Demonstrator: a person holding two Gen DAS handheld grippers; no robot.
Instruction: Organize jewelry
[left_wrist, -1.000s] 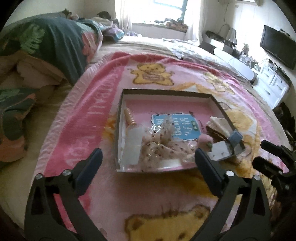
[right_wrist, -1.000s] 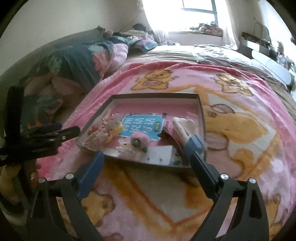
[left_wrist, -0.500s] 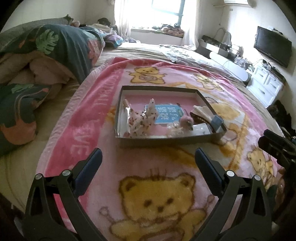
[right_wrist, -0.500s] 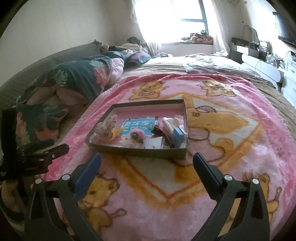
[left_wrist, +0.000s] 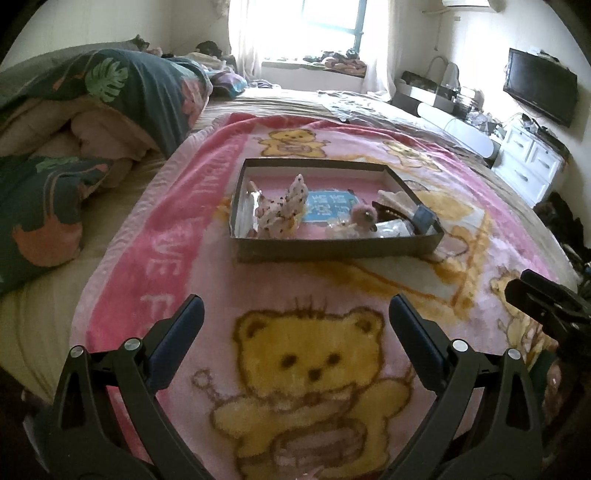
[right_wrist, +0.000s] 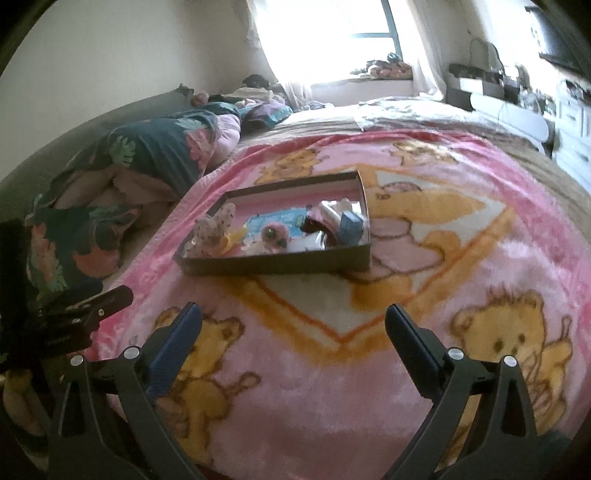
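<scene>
A shallow dark box (left_wrist: 332, 248) (right_wrist: 273, 265) sits on a pink teddy-bear blanket (left_wrist: 310, 365) (right_wrist: 332, 354) on a bed. Inside it lie a spotted fabric bow (left_wrist: 282, 205) (right_wrist: 212, 230), a blue card (left_wrist: 328, 205) (right_wrist: 275, 223), a pink fluffy piece (left_wrist: 364, 214) (right_wrist: 273, 236), a white shell-shaped clip (left_wrist: 397, 199) and a small blue box (left_wrist: 423, 216) (right_wrist: 349, 223). My left gripper (left_wrist: 295, 325) is open and empty, well short of the box. My right gripper (right_wrist: 293, 328) is open and empty, also back from the box.
A folded dark leaf-print quilt (left_wrist: 92, 107) (right_wrist: 147, 155) lies at the left of the bed. A white dresser (left_wrist: 528, 162) and a wall TV (left_wrist: 541, 90) stand at the right. A bright window (left_wrist: 314, 22) is at the far end.
Both grippers have pulled back and up from the box, which now looks smaller and farther away. Both stayed open and empty.
</scene>
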